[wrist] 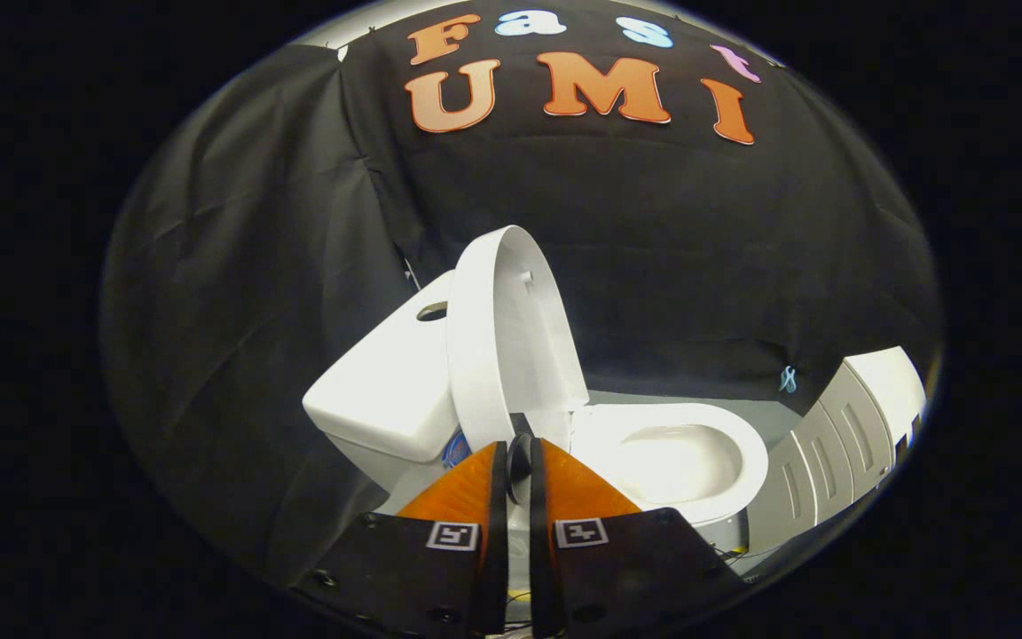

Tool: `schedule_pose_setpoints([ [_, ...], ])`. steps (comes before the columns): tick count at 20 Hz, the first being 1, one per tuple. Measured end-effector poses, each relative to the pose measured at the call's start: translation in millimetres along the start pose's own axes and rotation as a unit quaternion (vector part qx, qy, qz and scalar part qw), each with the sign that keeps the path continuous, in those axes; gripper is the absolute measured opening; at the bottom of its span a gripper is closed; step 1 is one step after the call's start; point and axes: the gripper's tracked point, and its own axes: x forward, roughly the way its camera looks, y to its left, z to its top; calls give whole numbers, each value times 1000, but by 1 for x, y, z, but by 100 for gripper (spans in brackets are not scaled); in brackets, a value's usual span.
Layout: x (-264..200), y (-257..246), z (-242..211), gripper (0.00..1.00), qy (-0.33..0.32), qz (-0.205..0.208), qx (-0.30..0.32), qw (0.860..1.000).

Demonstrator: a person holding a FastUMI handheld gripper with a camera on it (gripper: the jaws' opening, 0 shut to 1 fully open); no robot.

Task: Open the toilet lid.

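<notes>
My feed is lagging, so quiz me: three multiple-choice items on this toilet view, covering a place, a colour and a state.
1. What stands beyond the bowl?
A. A white ribbed unit
B. A red bucket
C. A mirror

2. What colour is the toilet?
A. Blue
B. White
C. Green

3. How is the lid?
A. Flat on the bowl
B. Raised upright
C. Taken off

Answers: 1 A, the ribbed unit stands past the bowl. 2 B, the tank and bowl are white. 3 B, the lid stands against the tank, ahead of the gripper, whose fingers are nearly closed.
</notes>
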Motion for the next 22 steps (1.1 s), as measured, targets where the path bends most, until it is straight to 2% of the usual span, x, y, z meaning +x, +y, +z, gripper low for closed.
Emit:
schedule_pose_setpoints([
  [4, -18, -17, 35, 38, -41, 1, -14, 999],
  [7, -30, -40, 55, 83, -62, -3, -3, 998],
  [9, -38, -60, 66, 100, -75, -4, 7, 997],
  [19, -99, -196, 130, 98, -144, -48, 47, 987],
  [22, -117, -236, 147, 98, -158, -69, 40, 984],
])
